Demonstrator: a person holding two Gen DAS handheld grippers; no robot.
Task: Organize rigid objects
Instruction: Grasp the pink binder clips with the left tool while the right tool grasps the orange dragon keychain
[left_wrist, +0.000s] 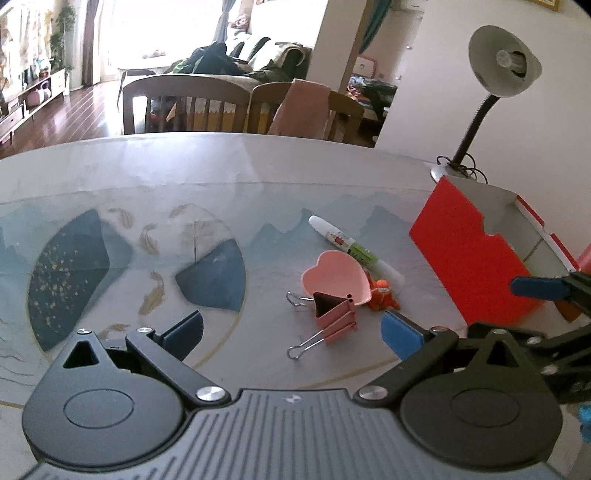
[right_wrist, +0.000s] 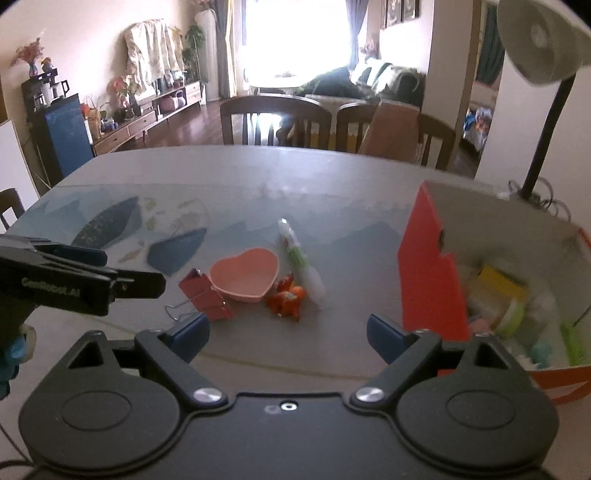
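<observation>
left gripper (left_wrist: 295, 332) jaws wide apart, empty, pink clip (left_wrist: 332, 317) right between the fingertips | right gripper (right_wrist: 288, 336) spread too, nothing held | ahead: heart dish (left_wrist: 336, 277), orange toy (left_wrist: 384, 297), pen (left_wrist: 354, 245) | red box (right_wrist: 432, 273) off right, part filled

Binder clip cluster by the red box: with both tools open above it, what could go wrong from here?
1. The pink binder clip touches the heart-shaped dish; grabbing the clip may drag the dish.
2. The orange toy sits tight between dish and glue pen, so the right tool may nudge the pen rolling.
3. The left tool and right tool are close together and could collide.
</observation>
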